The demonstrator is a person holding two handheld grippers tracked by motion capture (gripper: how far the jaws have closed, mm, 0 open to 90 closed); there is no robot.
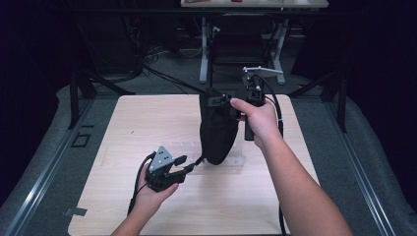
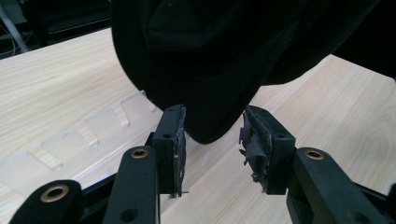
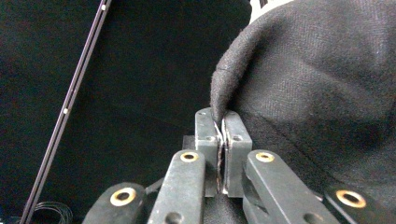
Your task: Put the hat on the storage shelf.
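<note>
High view shows the right gripper (image 1: 227, 101) pinching the top edge of a limp black fabric garment (image 1: 218, 132) hanging above the pale wooden table (image 1: 137, 123), soft enough that the open left gripper (image 1: 189, 163) could take its bottom fold.

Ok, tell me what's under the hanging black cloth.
Under the black cloth: the wooden table, with a clear plastic strip lying on it. The cloth hides the part behind it.

Black two-jaw left tool (image 2: 212, 144) spread wide, worn pads either side of the rounded low end of a hanging black fabric bag (image 2: 210, 70), above a pale wood-grain bench (image 2: 60, 88).
</note>
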